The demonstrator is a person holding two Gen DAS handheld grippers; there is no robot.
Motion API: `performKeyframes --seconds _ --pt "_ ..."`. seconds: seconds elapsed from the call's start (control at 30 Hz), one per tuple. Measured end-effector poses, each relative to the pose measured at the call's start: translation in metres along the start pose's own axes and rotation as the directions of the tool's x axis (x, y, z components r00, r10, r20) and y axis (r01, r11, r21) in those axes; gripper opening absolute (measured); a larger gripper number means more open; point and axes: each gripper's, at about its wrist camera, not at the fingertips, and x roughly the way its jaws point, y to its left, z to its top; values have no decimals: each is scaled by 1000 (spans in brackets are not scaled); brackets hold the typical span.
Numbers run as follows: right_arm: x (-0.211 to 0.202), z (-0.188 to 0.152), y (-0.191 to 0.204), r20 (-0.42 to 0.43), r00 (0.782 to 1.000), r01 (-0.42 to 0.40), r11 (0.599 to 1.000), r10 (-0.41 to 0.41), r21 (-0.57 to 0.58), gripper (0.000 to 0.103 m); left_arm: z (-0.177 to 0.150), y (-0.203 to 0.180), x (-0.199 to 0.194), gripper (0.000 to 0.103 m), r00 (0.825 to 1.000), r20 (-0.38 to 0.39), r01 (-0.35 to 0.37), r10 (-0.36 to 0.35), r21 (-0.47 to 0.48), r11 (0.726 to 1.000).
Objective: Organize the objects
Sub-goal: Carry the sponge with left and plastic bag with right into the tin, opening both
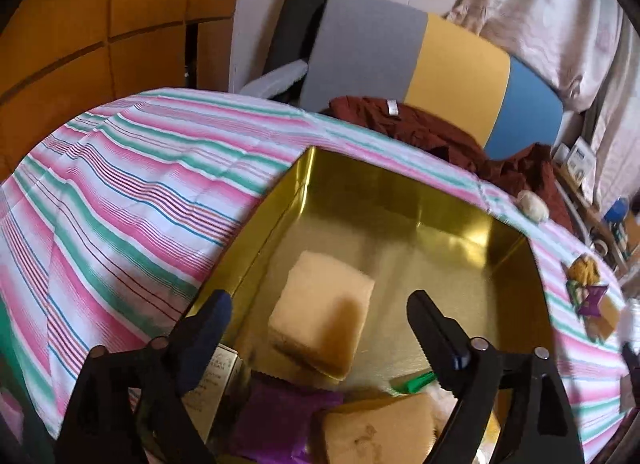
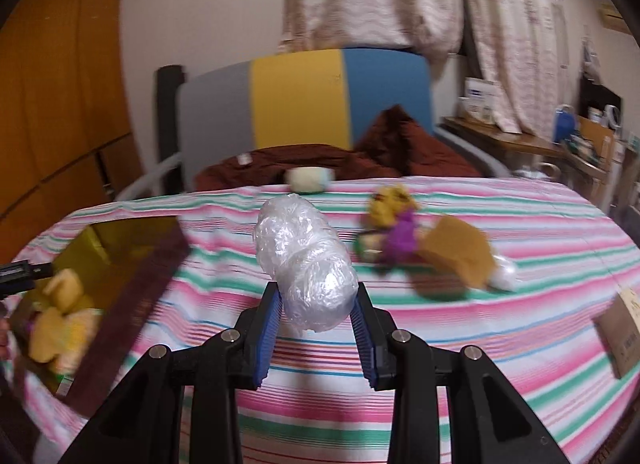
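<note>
The left hand-held gripper [image 1: 320,312] stands wide open and empty above the gold tin [image 1: 400,199], a pale yellow sponge block [image 1: 324,304] lying loose between its fingers. The right hand-held gripper [image 2: 316,304] is clamped on a plastic-wrapped bundle [image 2: 304,256], raised over the striped tabletop [image 2: 440,344], with the tin to its left.

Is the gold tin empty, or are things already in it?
Not empty. The gold tin already holds a pale sponge-like block, a purple packet and other pieces near its front edge; its far half is bare.
</note>
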Motion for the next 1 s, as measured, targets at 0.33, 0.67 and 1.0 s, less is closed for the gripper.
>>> performKeyframes --seconds 0.33,0.67,1.0 --pt "41 24 138 -186 952 -268 954 241 -137 34 11 13 -45 103 989 139 -46 45 2 999" --pt "105 9 220 -399 879 -329 937 261 -113 34 21 42 -51 103 995 96 -26 40 -140 990" --pt "147 7 237 -503 811 -335 942 299 20 38 20 31 -52 103 996 79 -23 33 -117 993"
